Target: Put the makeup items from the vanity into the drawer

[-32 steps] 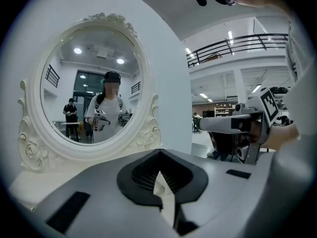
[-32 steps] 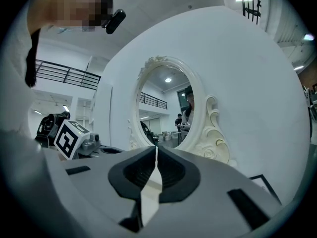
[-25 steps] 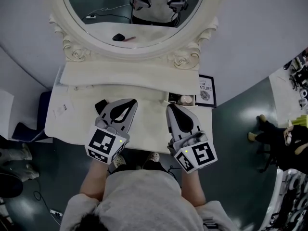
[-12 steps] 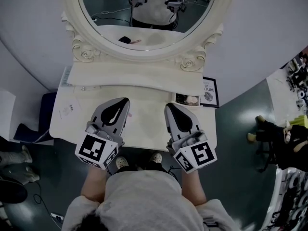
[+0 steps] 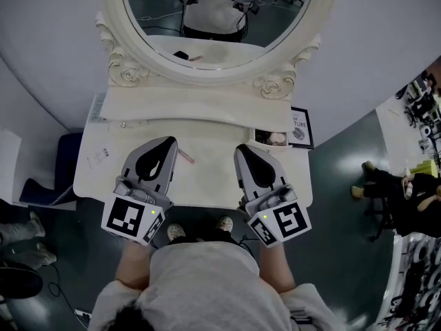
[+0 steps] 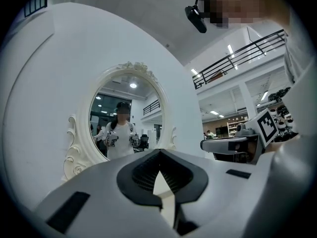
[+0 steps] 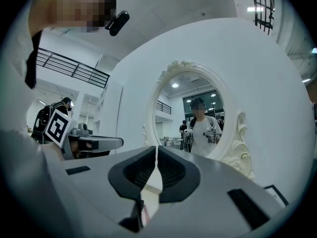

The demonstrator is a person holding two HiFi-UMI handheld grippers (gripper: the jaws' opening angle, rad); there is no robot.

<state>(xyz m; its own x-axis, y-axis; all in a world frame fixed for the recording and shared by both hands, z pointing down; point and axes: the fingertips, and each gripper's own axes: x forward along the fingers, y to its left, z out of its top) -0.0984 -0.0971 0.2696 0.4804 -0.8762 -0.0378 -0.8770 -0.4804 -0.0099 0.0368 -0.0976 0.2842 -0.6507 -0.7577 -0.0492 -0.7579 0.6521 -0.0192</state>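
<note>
On the white vanity top [image 5: 207, 181] a thin pink makeup stick [image 5: 185, 157] lies just right of my left gripper [image 5: 167, 142]. That gripper hovers over the front left of the top, shut and empty. My right gripper [image 5: 241, 149] hangs over the front right, its jaws together with nothing between them. At the back right corner a small open box [image 5: 270, 138] holds pale makeup items. In the left gripper view the left gripper [image 6: 159, 153] points at the oval mirror [image 6: 124, 128]. The right gripper [image 7: 157, 150] faces the mirror too. No drawer is in view.
The ornate mirror [image 5: 220, 19] and its raised shelf [image 5: 193, 105] close off the back of the top. A framed card [image 5: 298, 127] leans at the far right. A printed slip [image 5: 96, 158] lies at the left. A dark seat [image 5: 65, 161] stands left of the vanity. A person [image 5: 393, 192] stands to the right.
My left gripper has drawn back and to the left, uncovering the pink stick on the top. The right gripper has hardly moved. The head view has shifted slightly.
</note>
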